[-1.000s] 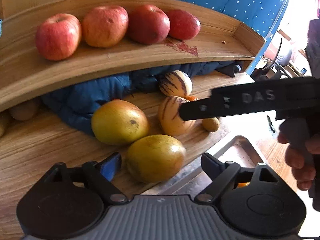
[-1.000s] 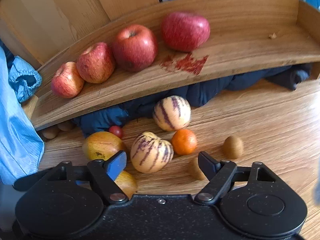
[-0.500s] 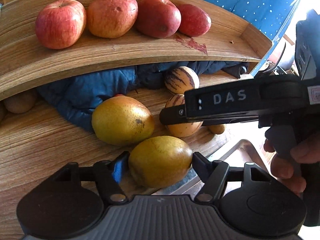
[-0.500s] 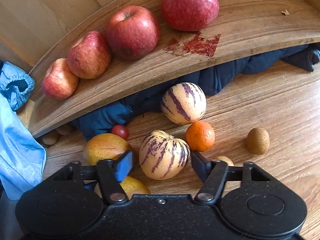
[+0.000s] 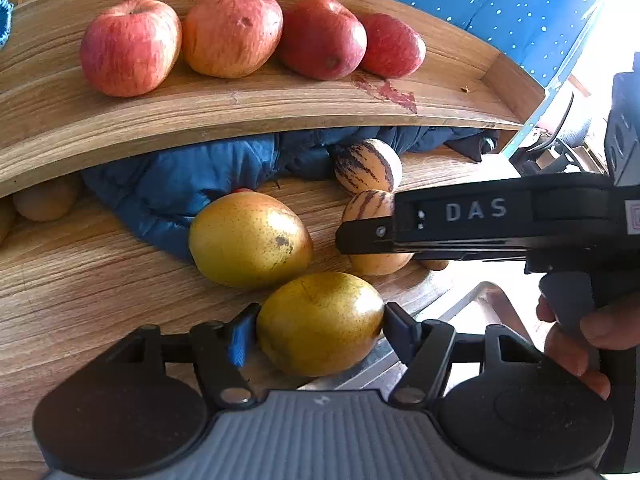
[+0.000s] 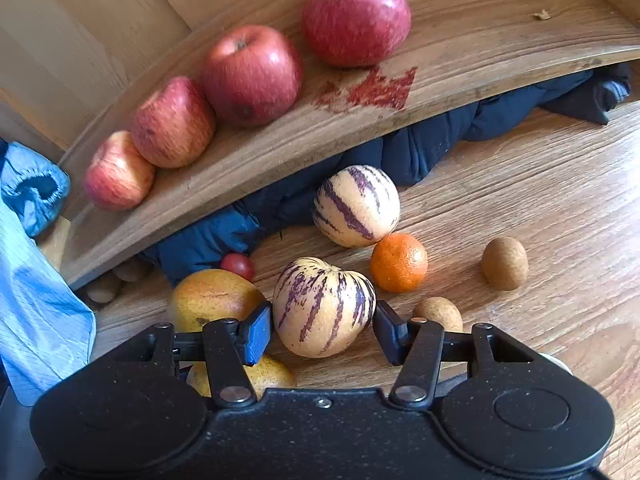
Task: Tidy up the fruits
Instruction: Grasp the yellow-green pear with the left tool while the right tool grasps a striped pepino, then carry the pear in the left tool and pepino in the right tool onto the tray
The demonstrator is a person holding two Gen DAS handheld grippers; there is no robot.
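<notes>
Left gripper (image 5: 320, 326): its two fingers stand on either side of a yellow-green pear (image 5: 320, 322) at the near edge of the wooden table (image 5: 80, 280). Both blue pads meet the pear's flanks — the jaws are closed in on the fruit to its full width, no gap showing on either side. The pear rests on the table beside the rim of a metal tray (image 5: 476, 300), which lies below the table edge to the right.

Right gripper (image 6: 324, 324): its fingers flank a striped pepino melon (image 6: 324, 308) on the table. The left pad touches the melon's side; the right pad sits at or just against the other side, so the jaws are drawn in to the melon's width and grip it. In the left wrist view this gripper's black body crosses in front of the same melon, with a hand (image 5: 580, 340) on its handle.

Surroundings — a second, larger pear (image 5: 250, 240) lies just behind the first, near a rumpled blue jacket (image 5: 180, 184). A second pepino melon (image 6: 356, 206) sits behind the held one, touching a mandarin (image 6: 398, 262). Two kiwis (image 6: 504, 262) lie to the right, and a cherry tomato (image 6: 238, 266) sits by the jacket. Four red apples (image 6: 252, 74) stand in a row on the raised wooden shelf (image 6: 480, 40), beside a red stain (image 6: 376, 90).
</notes>
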